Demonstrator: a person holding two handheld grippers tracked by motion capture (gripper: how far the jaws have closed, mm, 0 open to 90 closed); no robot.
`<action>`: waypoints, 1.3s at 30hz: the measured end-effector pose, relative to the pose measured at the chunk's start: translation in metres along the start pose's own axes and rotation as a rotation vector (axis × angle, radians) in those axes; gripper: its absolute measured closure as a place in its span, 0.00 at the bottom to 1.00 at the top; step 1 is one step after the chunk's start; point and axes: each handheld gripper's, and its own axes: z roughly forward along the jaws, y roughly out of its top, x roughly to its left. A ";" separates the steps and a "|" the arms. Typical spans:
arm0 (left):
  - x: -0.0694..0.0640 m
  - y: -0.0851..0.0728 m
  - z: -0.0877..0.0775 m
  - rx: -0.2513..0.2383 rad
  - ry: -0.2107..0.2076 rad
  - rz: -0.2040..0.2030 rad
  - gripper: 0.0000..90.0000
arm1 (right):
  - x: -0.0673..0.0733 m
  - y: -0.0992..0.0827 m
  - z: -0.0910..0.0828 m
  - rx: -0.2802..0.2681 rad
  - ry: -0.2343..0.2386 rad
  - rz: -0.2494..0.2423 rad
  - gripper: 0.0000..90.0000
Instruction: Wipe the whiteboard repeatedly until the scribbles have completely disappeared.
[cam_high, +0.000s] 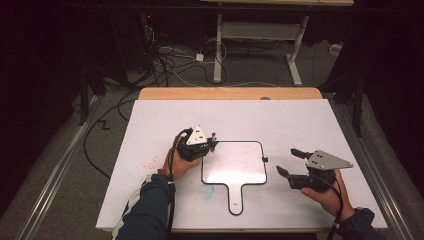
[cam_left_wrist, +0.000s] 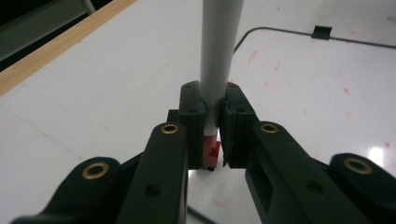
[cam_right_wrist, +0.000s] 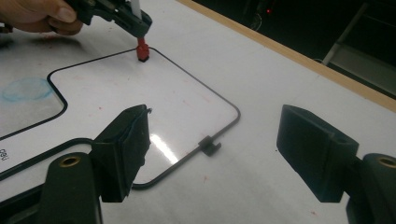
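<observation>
Currently the left claw (cam_high: 210, 145) is clamped on a red marker (cam_right_wrist: 142, 49), tip at the whiteboard (cam_high: 235, 165) corner. Right claw (cam_high: 289, 162) gapes empty beside it. Drawing likely comes next, needing steady downward pressure.

A white tabletop (cam_high: 150, 130) with a wooden far edge carries a black-rimmed paddle-shaped whiteboard (cam_high: 235, 172) near its middle.
</observation>
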 end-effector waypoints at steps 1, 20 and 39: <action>0.000 0.002 0.004 -0.008 -0.006 -0.004 0.88 | 0.000 0.000 0.000 0.002 0.002 -0.002 0.29; -0.045 0.073 0.099 -0.031 -0.124 0.100 0.88 | -0.002 -0.003 -0.001 0.006 0.006 0.001 0.29; -0.023 0.055 0.072 0.013 -0.103 0.058 0.88 | -0.002 -0.001 -0.003 -0.003 0.001 -0.005 0.29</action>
